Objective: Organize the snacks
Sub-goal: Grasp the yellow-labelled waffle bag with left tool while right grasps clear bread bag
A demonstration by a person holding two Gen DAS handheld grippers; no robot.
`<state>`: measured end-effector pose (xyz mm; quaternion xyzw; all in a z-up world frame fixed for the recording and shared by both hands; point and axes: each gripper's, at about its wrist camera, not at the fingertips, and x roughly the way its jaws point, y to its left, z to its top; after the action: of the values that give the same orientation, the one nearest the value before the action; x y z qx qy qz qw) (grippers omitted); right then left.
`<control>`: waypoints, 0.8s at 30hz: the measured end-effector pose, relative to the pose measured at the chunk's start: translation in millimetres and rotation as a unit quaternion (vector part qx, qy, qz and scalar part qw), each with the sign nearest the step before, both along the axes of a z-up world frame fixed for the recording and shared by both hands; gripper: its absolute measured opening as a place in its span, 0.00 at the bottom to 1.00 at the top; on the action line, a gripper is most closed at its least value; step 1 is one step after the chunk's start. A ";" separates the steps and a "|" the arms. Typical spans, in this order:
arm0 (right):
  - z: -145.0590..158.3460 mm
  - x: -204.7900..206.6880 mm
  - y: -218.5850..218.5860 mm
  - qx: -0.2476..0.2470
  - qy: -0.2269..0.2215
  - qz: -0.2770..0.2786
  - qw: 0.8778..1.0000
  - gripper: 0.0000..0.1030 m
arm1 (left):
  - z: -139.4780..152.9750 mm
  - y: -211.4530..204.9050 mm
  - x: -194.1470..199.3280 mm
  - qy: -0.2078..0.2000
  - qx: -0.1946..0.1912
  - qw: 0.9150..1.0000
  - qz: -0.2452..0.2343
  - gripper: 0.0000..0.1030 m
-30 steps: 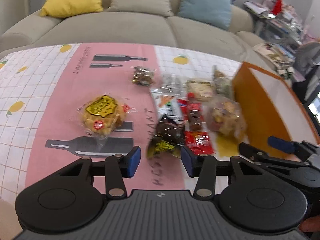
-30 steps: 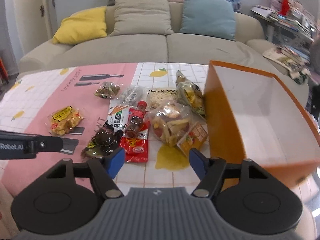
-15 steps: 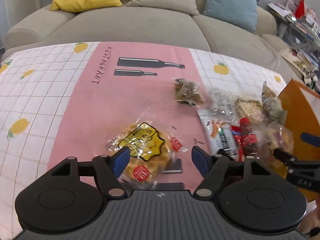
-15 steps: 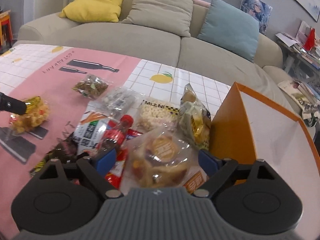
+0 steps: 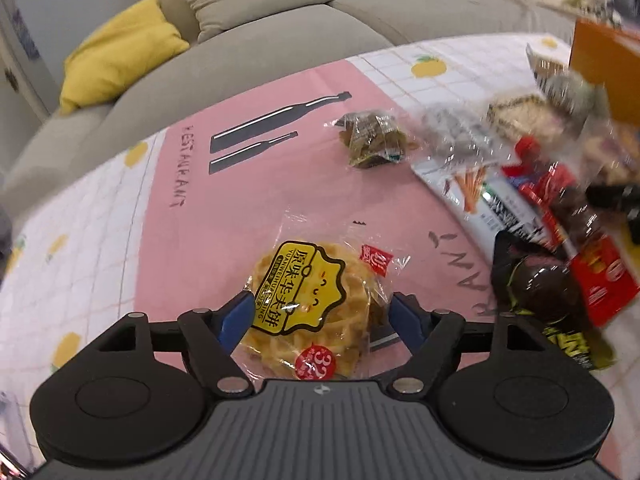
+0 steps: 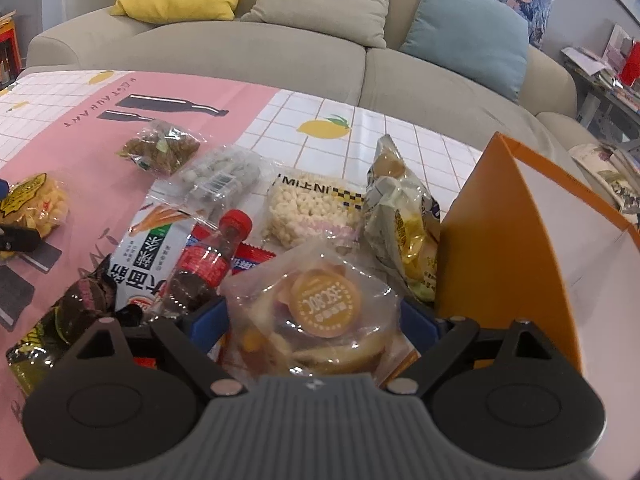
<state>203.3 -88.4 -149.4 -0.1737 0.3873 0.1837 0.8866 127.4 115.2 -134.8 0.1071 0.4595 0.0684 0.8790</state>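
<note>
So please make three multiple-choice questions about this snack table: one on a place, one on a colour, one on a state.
1. What lies between the left gripper's fingers?
A. waffle packet
B. cola bottle
C. yellow cushion

2. What colour is the cola bottle's cap?
A. green
B. red
C. white

3. How does the orange box stand?
A. taped shut
B. open
C. crushed flat

Answers:
1 A, the waffle packet sits between the blue pads, the jaws opening.
2 B, its cap shows red.
3 B, its white inside is visible.

Tablecloth: pink panel, black bottle silhouettes; white grid with yellow lemons. Waffle packet yellow-labelled. Box orange outside, white inside.
</note>
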 end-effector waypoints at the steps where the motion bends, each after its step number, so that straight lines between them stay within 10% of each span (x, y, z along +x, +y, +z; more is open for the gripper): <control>1: -1.6 1.9 -0.3 0.002 0.003 -0.003 1.000 0.85 | -2.8 -1.9 0.8 0.000 0.011 1.000 0.004 0.86; 14: -4.1 2.3 -1.3 0.011 0.014 -0.019 1.000 0.65 | -7.4 -5.5 0.5 -0.036 0.018 0.998 0.055 0.75; 24: 11.1 -13.6 -6.3 0.032 0.025 -0.028 0.999 0.58 | 18.3 -1.4 -7.2 -0.061 -0.032 0.994 0.088 0.36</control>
<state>189.7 -94.6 -138.4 -0.1299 0.4079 0.1753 0.8866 120.2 113.8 -116.5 0.0340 0.4150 0.1371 0.8988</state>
